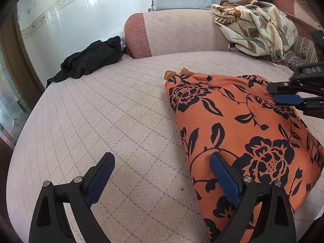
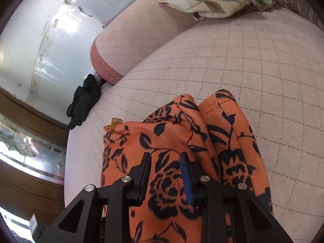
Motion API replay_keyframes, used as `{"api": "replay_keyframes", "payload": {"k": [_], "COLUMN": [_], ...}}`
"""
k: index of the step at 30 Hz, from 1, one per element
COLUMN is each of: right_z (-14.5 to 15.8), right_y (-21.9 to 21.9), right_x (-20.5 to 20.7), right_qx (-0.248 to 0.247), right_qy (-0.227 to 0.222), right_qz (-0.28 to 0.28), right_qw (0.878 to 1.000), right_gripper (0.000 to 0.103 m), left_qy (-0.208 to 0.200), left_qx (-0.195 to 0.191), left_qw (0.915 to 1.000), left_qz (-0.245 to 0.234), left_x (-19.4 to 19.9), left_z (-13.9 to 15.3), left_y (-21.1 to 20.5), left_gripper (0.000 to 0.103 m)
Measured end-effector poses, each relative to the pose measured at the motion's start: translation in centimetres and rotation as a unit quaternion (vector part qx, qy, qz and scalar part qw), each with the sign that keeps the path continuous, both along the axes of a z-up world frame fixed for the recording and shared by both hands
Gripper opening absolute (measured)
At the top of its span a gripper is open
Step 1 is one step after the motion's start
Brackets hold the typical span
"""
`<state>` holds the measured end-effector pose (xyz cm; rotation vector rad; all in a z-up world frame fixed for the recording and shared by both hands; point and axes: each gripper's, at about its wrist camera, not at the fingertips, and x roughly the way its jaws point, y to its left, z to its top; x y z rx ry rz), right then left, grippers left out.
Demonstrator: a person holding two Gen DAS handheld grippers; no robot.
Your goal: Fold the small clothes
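An orange flowered garment (image 1: 243,133) is being spread on the near right part of a pink checked sofa seat (image 1: 113,121). The left gripper (image 1: 162,174) is being held wide open and empty at the garment's left edge. The right gripper (image 2: 165,174) is being held over the cloth, narrowly parted, nothing visibly pinched. A black garment (image 1: 89,60) is lying at the far left.

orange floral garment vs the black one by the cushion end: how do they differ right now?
1. Pattern: the orange floral garment carries a black flower print; the black garment is plain.
2. Pose: the orange one lies mostly flat and partly folded; the black one is a crumpled heap.
3. Place: the orange one lies under both grippers; the black one sits at the far edge, untouched.
Shared: both rest on the quilted pink cushion.
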<state>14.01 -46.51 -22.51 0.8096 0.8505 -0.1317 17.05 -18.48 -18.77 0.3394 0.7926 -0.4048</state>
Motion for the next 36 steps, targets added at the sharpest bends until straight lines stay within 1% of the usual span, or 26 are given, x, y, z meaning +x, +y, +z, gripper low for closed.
{"api": "replay_keyframes", "payload": {"k": [4,6,8,9,12,16,18,20,22,23,24,25,26,27,28,29,30,31,34,35,36], "right_z": [1.1,0.8,-0.7,-1.2,-1.1,-0.6,0.1,0.8,1.7,1.9,1.7,1.0,-0.1,-0.8,-0.8,-0.3,0.1,0.1,0.4,0.8,1.1], "right_y": [1.2,1.8,1.9,1.7,1.8,2.0,2.1,2.1,2.3,2.5,2.7,2.9,3.2,3.5,3.8,4.2,4.6,4.7,3.5,2.8,2.3], "right_x": [-2.3,-2.8,-2.2,-2.1,-1.7,-2.0,-2.8,-4.2,-5.7,-6.7,-7.4,-8.1,-8.4,-8.7,-9.1,-9.3,-9.6,-10.0,-11.9,-12.4,-12.8], "right_qx": [-0.013,-0.025,-0.025,-0.020,-0.027,-0.024,-0.021,-0.003,0.001,-0.001,0.000,0.006,0.013,0.013,-0.003,-0.024,-0.036,-0.035,0.006,0.024,0.030], "right_qy": [-0.011,0.000,0.023,0.025,0.023,0.018,0.009,-0.009,-0.026,-0.032,-0.030,-0.014,0.009,0.017,0.012,0.017,0.024,0.023,-0.003,-0.021,-0.035], "right_qz": [0.023,0.031,0.045,0.050,0.060,0.053,0.046,0.033,0.027,0.021,0.016,0.013,0.020,0.031,0.037,0.044,0.055,0.060,0.038,0.027,0.018], "right_qw": [1.000,0.999,0.998,0.998,0.998,0.998,0.999,0.999,0.999,0.999,0.999,1.000,1.000,0.999,0.999,0.999,0.998,0.997,0.999,0.999,0.999], "right_gripper": [0.033,0.033,0.033,0.033,0.033,0.033,0.033,0.033,0.033,0.034,0.038,0.051,0.053,0.053,0.053,0.053,0.053,0.053,0.053,0.053,0.053], "left_qy": [0.000,-0.001,-0.002,-0.003,-0.002,0.009,0.016,0.027,0.031,0.027,0.022,0.023,0.031,0.038,0.038,0.039,0.046,0.050,0.036,0.035,0.037], "left_qx": [-0.001,0.000,0.002,0.001,0.000,-0.006,-0.022,-0.047,-0.063,-0.069,-0.068,-0.054,-0.035,-0.026,-0.029,-0.033,-0.035,-0.035,-0.041,-0.046,-0.053], "left_qw": [1.0000,1.0000,1.0000,1.0000,1.0000,0.9999,0.9996,0.9985,0.9975,0.9972,0.9973,0.9980,0.9985,0.9985,0.9985,0.9984,0.9981,0.9979,0.9985,0.9983,0.9979], "left_qz": [0.002,0.002,0.003,0.003,0.003,0.004,0.003,-0.003,-0.010,-0.014,-0.019,-0.025,-0.029,-0.029,-0.025,-0.021,-0.023,-0.024,-0.009,-0.004,0.000], "left_x": [0.0,-0.1,-0.1,-0.1,0.0,0.0,-0.1,-0.3,-0.8,-1.1,-1.4,-1.6,-1.6,-1.7,-1.9,-2.0,-1.9,-1.8,-1.3,-0.9,-0.5], "left_z": [0.0,0.0,-0.1,-0.1,-0.1,0.2,0.5,0.8,1.0,1.1,1.1,0.7,0.2,-0.2,-0.3,-0.1,0.1,0.5,1.7,2.1,2.5], "left_y": [0.0,0.0,-0.1,-0.1,-0.1,0.2,0.7,1.3,1.6,1.7,1.5,1.0,0.5,0.2,0.2,0.3,0.3,0.3,0.3,0.2,0.1], "left_gripper": [0.095,0.095,0.095,0.095,0.095,0.095,0.095,0.095,0.095,0.095,0.095,0.095,0.095,0.095,0.095,0.095,0.095,0.095,0.095,0.095,0.095]}}
